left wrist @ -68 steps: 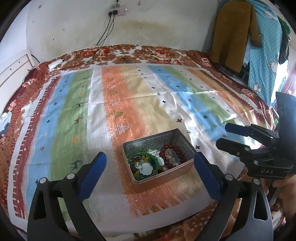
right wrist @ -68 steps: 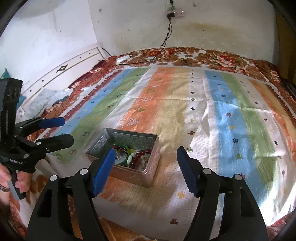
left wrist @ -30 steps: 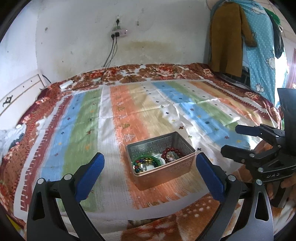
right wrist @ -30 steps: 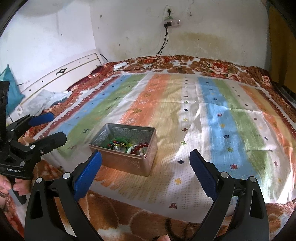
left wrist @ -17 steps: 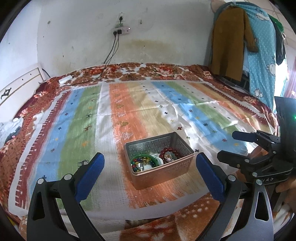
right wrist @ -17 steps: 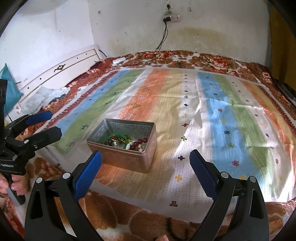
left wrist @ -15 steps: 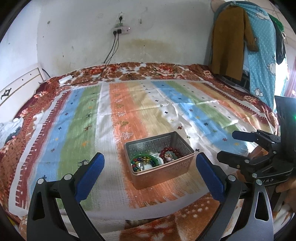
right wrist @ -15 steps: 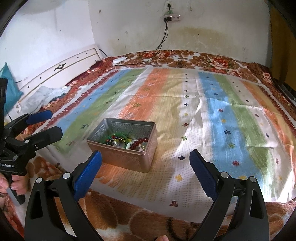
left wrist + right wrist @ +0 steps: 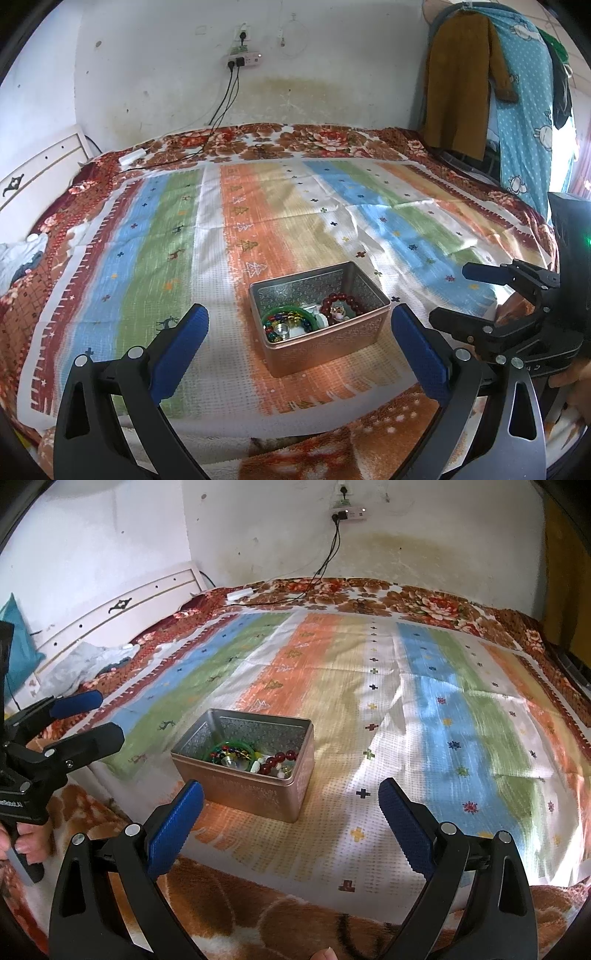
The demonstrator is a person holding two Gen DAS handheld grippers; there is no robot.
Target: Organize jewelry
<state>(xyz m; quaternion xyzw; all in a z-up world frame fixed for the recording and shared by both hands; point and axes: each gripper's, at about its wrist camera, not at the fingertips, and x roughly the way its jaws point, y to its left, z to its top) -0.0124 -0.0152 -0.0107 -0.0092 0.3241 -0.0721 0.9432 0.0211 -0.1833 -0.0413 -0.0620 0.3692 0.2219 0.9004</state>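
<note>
Both jaws spread wide, nothing gripped: left gripper (image 9: 297, 325) & right gripper (image 9: 290, 797) hang above bed's front edge. Between them, an open rectangular metal tin (image 9: 319, 334) w/ embossed walls sits on striped woven cloth (image 9: 155, 258), holding green bangle (image 9: 288, 318), dark red bead bracelet (image 9: 341, 300), small mixed beads.

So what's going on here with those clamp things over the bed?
A person is holding a two-finger claw in each hand above a bed covered with a striped cloth. The left claw and right claw are both open and empty. Between them on the cloth sits an open metal tin holding a green bangle, a red bead bracelet and other small pieces. Nothing is being gripped right now.
</note>
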